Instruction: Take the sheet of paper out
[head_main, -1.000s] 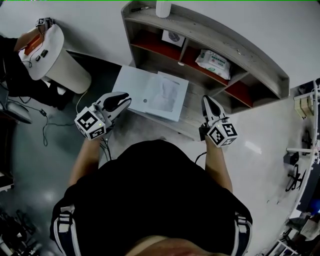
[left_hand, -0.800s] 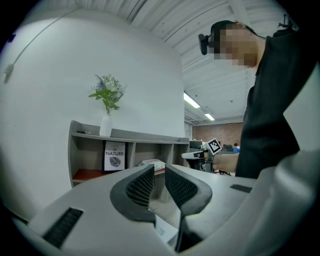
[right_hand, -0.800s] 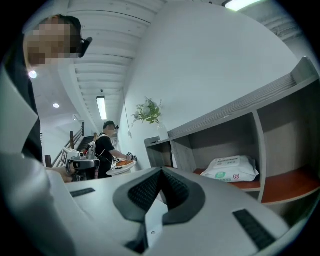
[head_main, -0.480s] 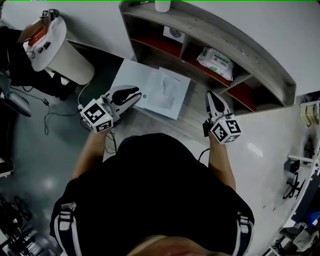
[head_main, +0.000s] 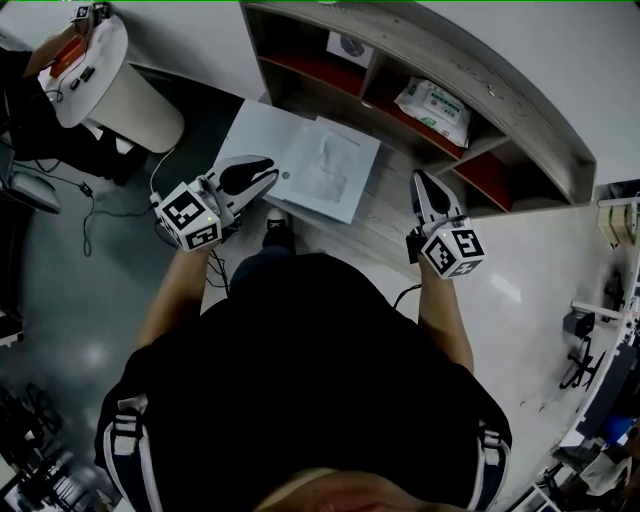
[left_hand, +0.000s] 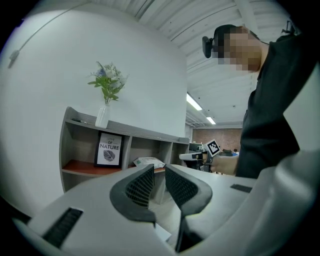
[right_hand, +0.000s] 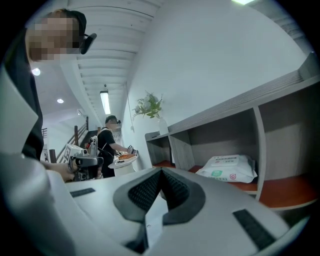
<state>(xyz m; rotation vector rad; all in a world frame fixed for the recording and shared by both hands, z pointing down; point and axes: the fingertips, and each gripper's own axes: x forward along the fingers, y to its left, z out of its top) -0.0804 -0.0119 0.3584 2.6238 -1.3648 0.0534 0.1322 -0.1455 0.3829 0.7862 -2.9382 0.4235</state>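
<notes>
A white flat folder (head_main: 262, 135) lies on the wooden bench (head_main: 375, 235) in front of the shelf. On its right half rests a sheet of paper (head_main: 330, 168) with a faint grey print. My left gripper (head_main: 270, 174) hovers at the folder's near edge, its jaws a narrow gap apart with nothing between them (left_hand: 159, 170). A white paper corner (left_hand: 162, 233) shows below those jaws. My right gripper (head_main: 418, 180) is over the bench to the right of the sheet, apart from it, its pads meeting at the tips (right_hand: 161, 172).
The curved wooden shelf unit (head_main: 500, 95) stands behind the bench. It holds a pack of wipes (head_main: 432, 100) and a framed print (head_main: 346, 45), with a vase of flowers (left_hand: 106, 100) on top. At far left, another person stands at a round white table (head_main: 110, 85). Cables (head_main: 90, 215) lie on the floor.
My left gripper has come forward and right, up to the folder's near edge. The right gripper has shifted only slightly over the bench.
</notes>
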